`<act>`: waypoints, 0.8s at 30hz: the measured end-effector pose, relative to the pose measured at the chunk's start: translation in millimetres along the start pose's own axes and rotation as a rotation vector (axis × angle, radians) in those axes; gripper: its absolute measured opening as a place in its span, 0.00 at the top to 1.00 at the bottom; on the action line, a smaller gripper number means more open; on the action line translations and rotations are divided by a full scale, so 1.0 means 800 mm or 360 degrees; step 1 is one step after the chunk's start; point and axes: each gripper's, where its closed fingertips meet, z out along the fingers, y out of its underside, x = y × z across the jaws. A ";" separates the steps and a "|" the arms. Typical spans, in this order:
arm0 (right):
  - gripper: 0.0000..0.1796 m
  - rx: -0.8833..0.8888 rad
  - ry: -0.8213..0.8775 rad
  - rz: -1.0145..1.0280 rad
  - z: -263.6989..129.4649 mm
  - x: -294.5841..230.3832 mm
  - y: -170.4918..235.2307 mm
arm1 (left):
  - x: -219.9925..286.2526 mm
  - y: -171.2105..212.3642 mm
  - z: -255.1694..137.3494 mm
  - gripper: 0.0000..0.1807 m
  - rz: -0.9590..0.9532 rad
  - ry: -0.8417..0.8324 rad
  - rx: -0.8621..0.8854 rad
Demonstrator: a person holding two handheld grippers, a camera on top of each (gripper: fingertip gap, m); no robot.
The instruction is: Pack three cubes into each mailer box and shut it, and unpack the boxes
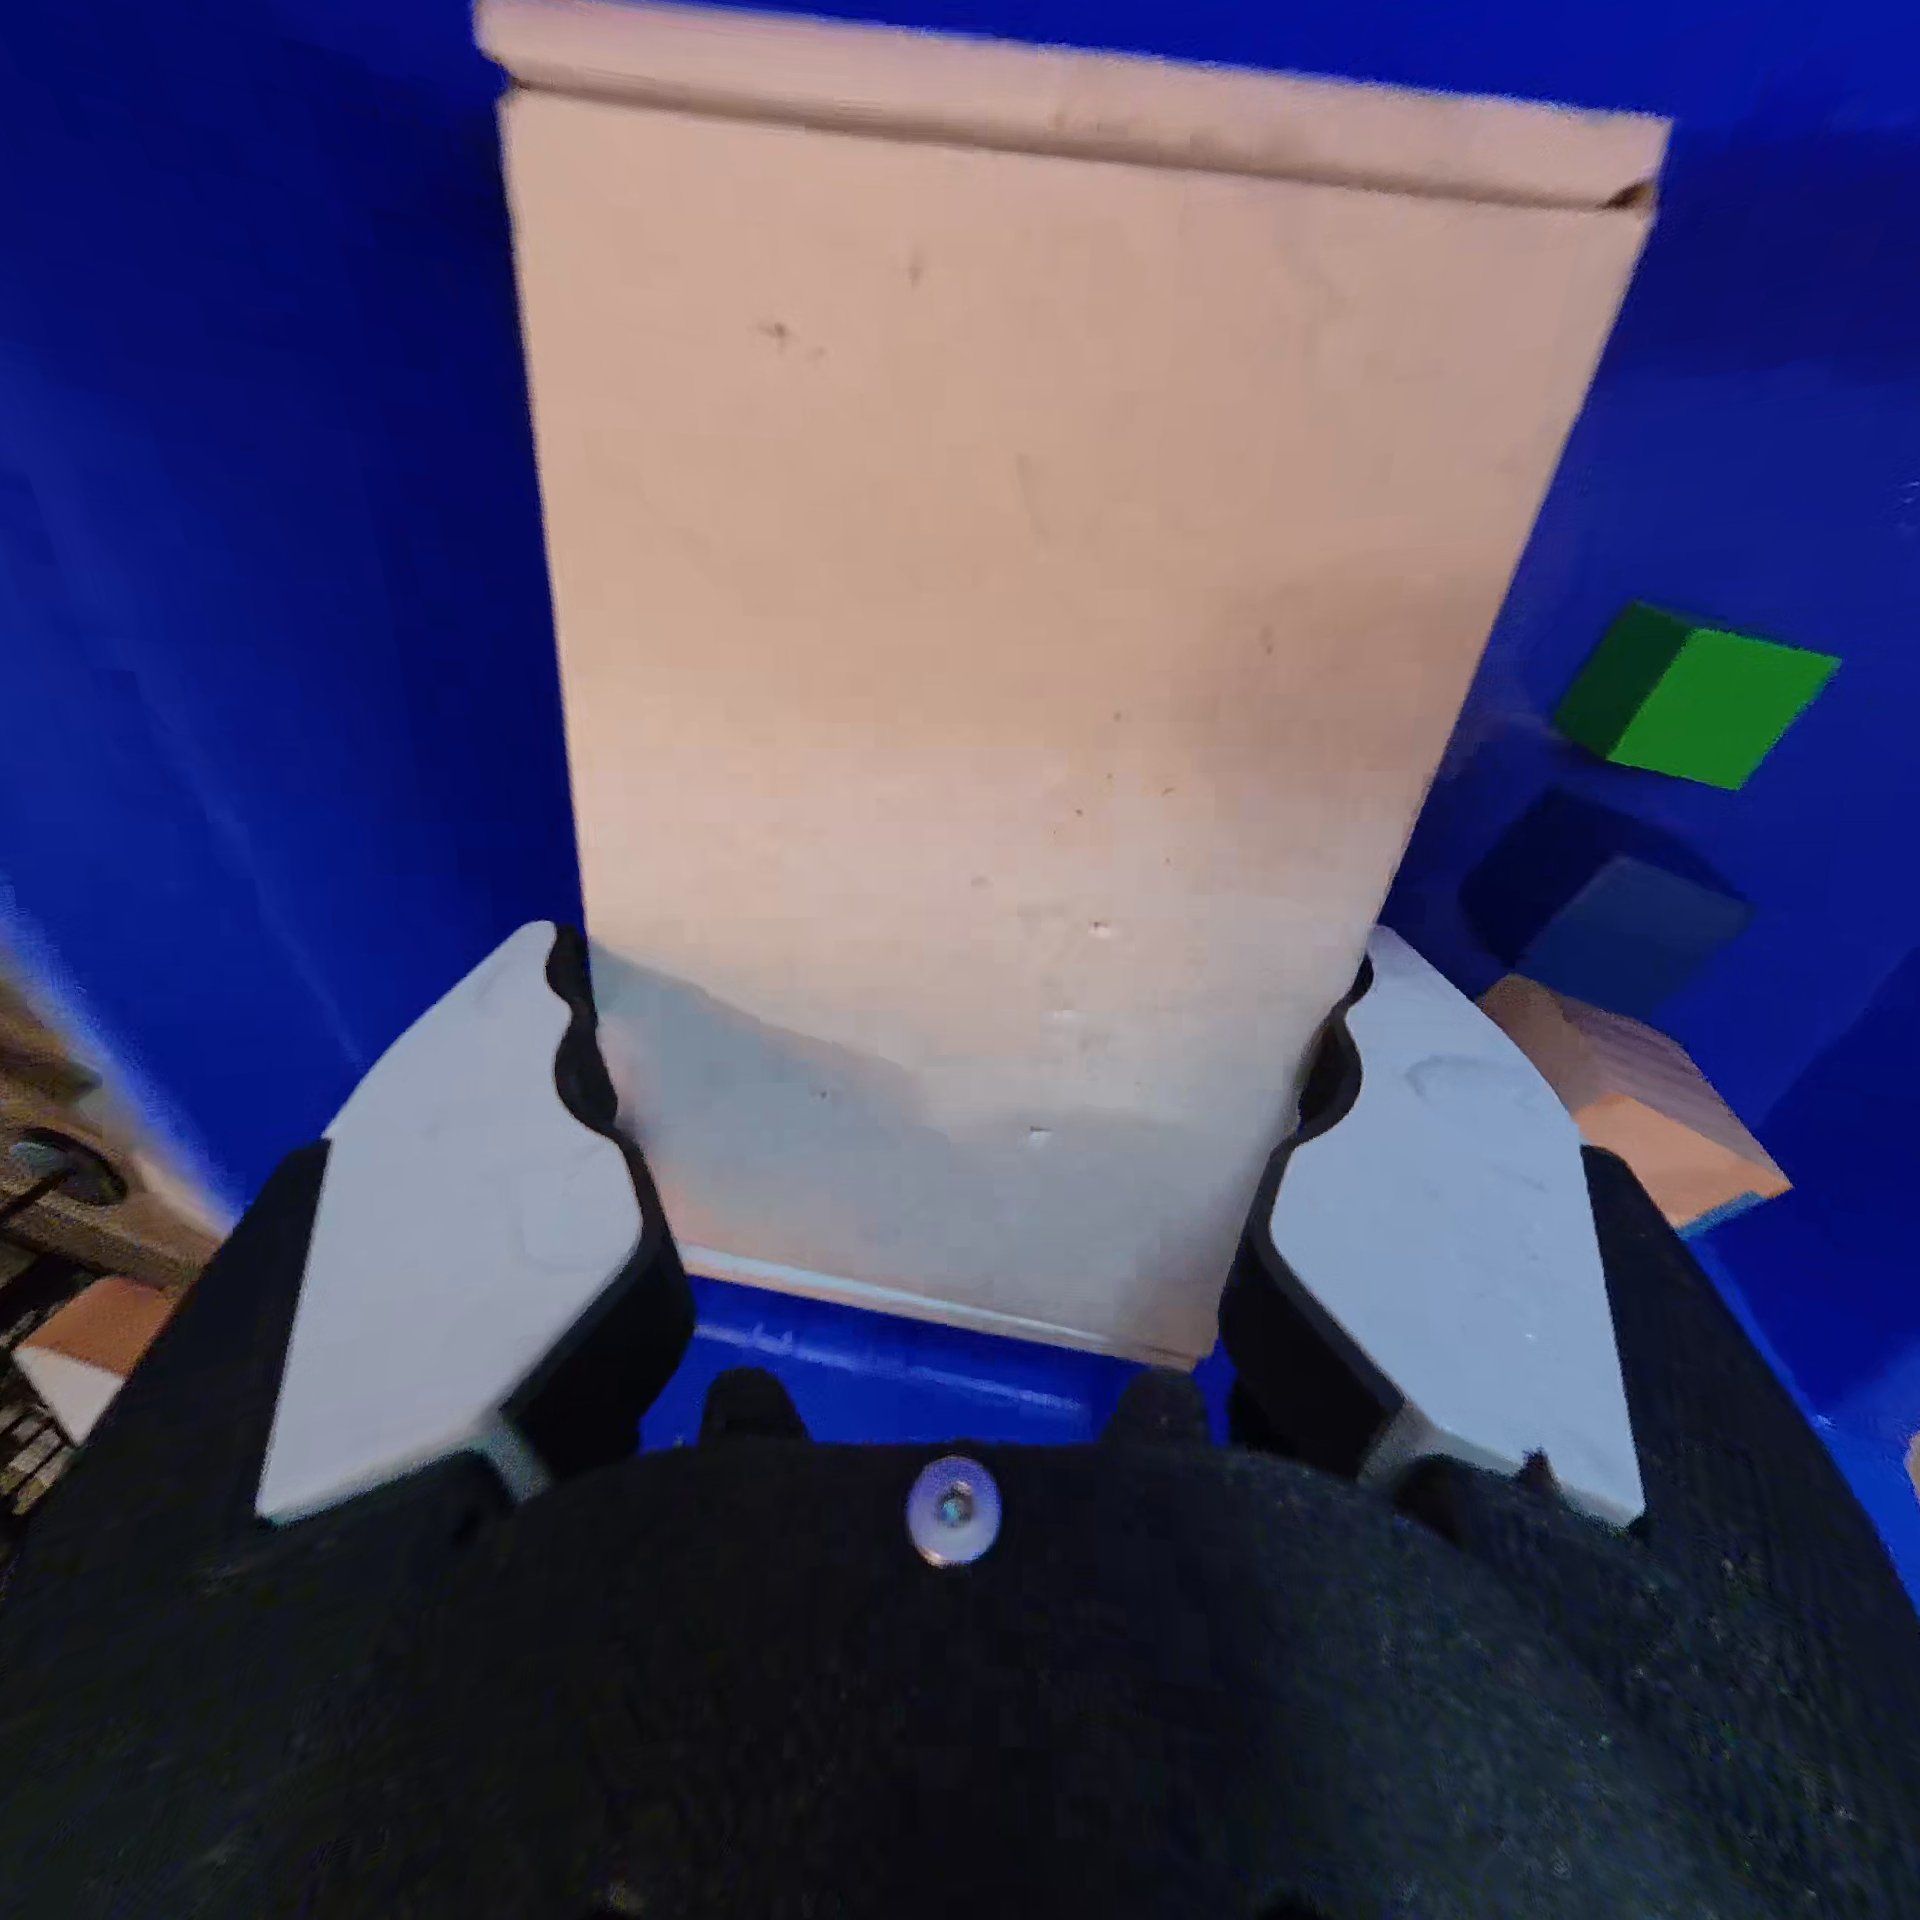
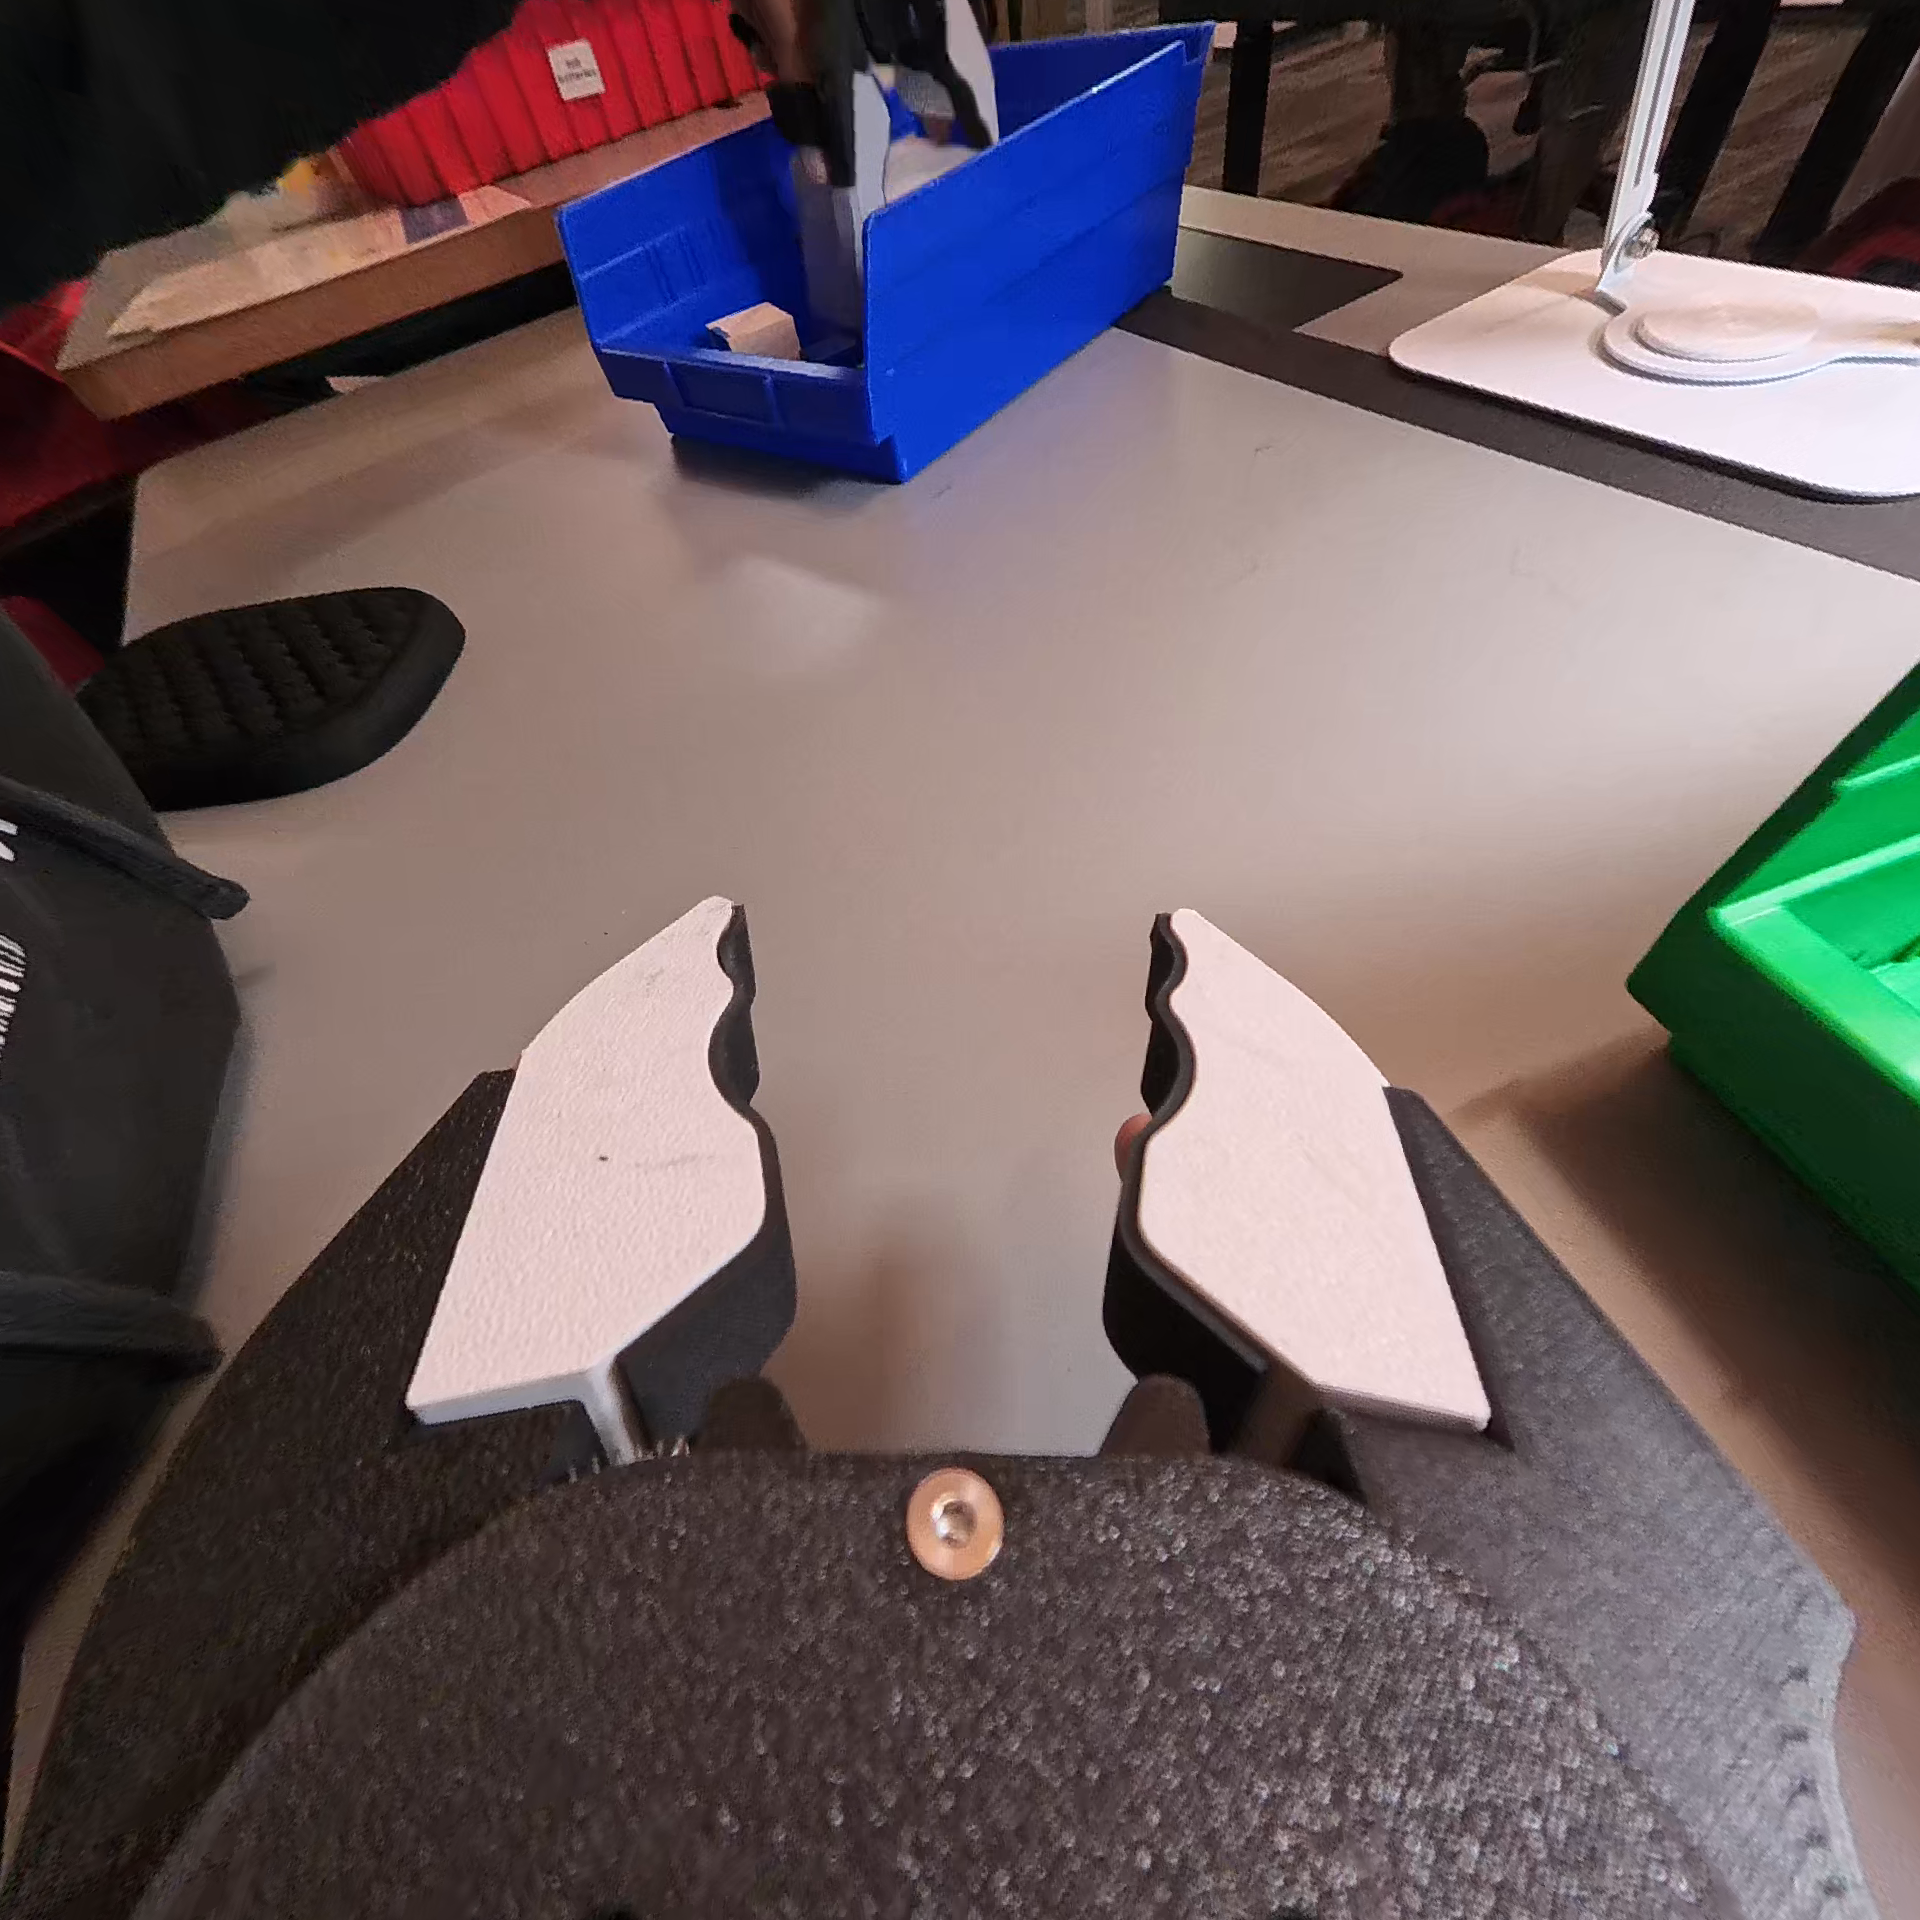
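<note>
Left gripper [image 1: 961, 1039] was clamped across the near end of a closed cardboard mailer box [image 1: 1039, 582], fingers touching both side walls, inside the blue bin [image 2: 997, 301] at 12 o'clock on the surface [image 2: 1039, 675]. Green cube [image 1: 1704, 696] and blue cube [image 1: 1600, 914] sat at 3 o'clock of the box, a wooden block [image 1: 1642, 1101] at 4 o'clock. Right gripper [image 2: 948, 997] hung wide and empty over the surface. Judgement: box is light, stiff at the edges, panels crush if squeezed mid-span; grip near corners. Contents can't be seen.
</note>
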 end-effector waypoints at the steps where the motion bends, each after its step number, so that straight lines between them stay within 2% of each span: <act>1: 0.59 -0.0002 -0.0002 -0.0006 0.000 -0.001 0.000 | -0.002 -0.002 -0.012 0.28 -0.0006 -0.0027 0.0031; 8: 0.60 0.0030 0.0013 -0.0095 -0.002 -0.007 -0.004 | 0.017 -0.013 -0.157 0.28 0.0027 -0.0263 0.0263; 13: 0.60 0.0031 0.0108 -0.0298 0.005 -0.015 -0.010 | 0.117 -0.064 -0.226 0.28 0.0238 -0.0271 0.0434; 17: 0.58 0.0011 0.0152 -0.0486 0.019 -0.028 -0.013 | 0.240 -0.133 -0.222 0.28 0.0462 -0.0105 0.0595; 21: 0.54 -0.0003 0.0299 -0.0772 0.028 -0.030 -0.019 | 0.362 -0.192 -0.187 0.28 0.0590 0.0241 0.0710; 24: 0.51 -0.0035 0.0404 -0.1067 0.030 -0.033 -0.020 | 0.424 -0.217 -0.160 0.28 0.0618 0.0475 0.0684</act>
